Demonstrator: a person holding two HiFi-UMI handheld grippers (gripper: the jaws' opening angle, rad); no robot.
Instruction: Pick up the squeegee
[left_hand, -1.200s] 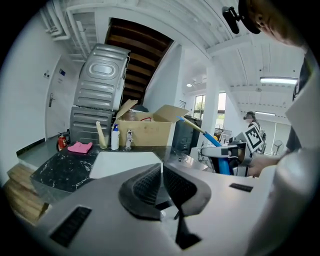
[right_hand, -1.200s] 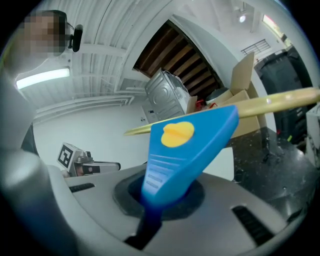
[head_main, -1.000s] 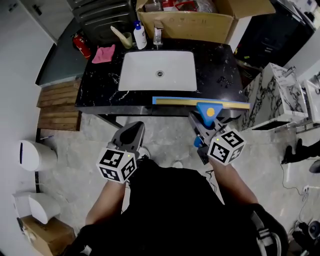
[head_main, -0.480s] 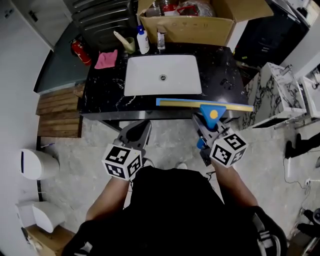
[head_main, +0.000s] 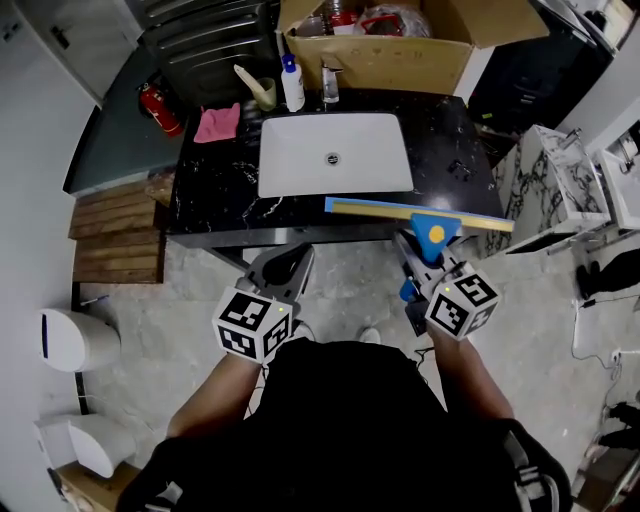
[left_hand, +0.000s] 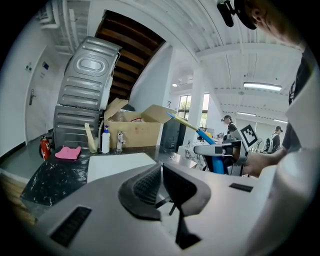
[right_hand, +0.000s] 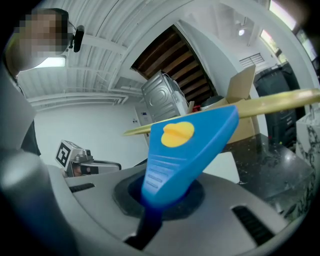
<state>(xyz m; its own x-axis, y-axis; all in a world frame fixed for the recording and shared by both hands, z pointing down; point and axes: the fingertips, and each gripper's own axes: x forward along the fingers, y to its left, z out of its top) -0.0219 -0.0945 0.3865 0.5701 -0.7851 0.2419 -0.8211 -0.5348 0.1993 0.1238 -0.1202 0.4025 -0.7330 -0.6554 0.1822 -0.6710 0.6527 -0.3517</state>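
- Tongs first: the right tongs are pinching the blue handle of the squeegee (the handle pokes straight up from between them in the right gripper view).
- The left tongs are pressed together with nothing in them.
- Both tongs are held out in front of the person, side by side, a good way apart.
- The squeegee is up in the air, off the counter.
- It has a blue handle with a round yellow spot on it.
- Its long yellow blade runs side to side over the front edge of the counter, in front of the sink and a bit to the right.
- The left tongs are not touching the squeegee; they sit well to its left.
- The counter is black with white streaks, and the sink in its middle is white.
- At the back of the counter stands a tap.
- Just left of the tap is a white bottle with a blue top.
- Next to the bottle is a cup with something pale sticking out of it (I can't tell what).
- A pink cloth lies at the back left corner.
- Behind the counter is an open cardboard box.
- A red fire extinguisher is off to the left.
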